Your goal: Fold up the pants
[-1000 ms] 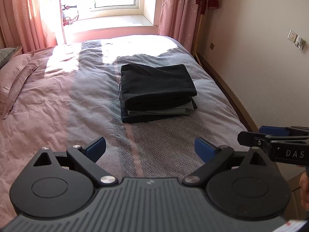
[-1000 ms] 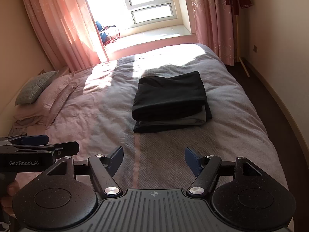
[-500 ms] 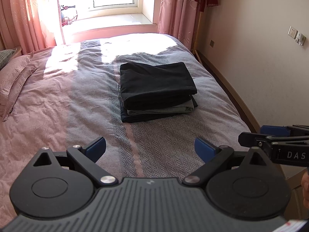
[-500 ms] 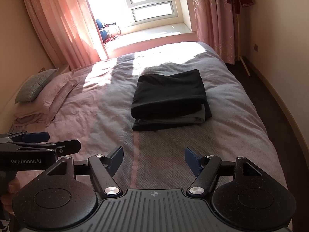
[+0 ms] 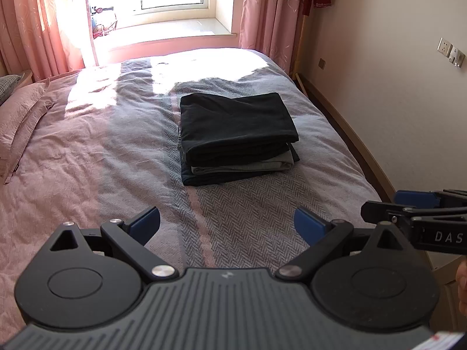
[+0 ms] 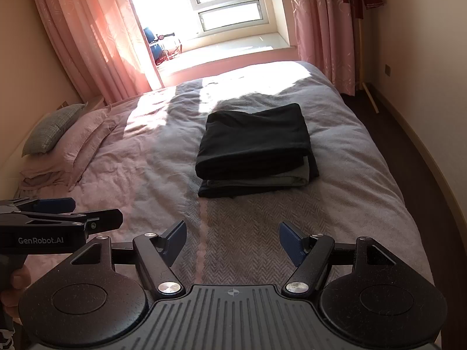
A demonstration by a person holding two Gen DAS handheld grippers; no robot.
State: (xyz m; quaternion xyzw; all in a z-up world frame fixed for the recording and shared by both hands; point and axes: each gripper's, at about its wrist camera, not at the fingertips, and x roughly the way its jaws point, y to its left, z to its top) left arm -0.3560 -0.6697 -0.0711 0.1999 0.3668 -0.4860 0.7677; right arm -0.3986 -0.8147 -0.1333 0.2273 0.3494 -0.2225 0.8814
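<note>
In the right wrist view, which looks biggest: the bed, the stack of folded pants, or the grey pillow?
1. Bed, by far.
2. Stack of folded pants.
3. Grey pillow, though it lies farther from the camera, so its true size is unsure.

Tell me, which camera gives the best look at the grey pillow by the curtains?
The right wrist view: the grey pillow shows whole there, lying on the pink pillows at the head of the bed. In the left wrist view only its corner shows at the picture's edge.
</note>
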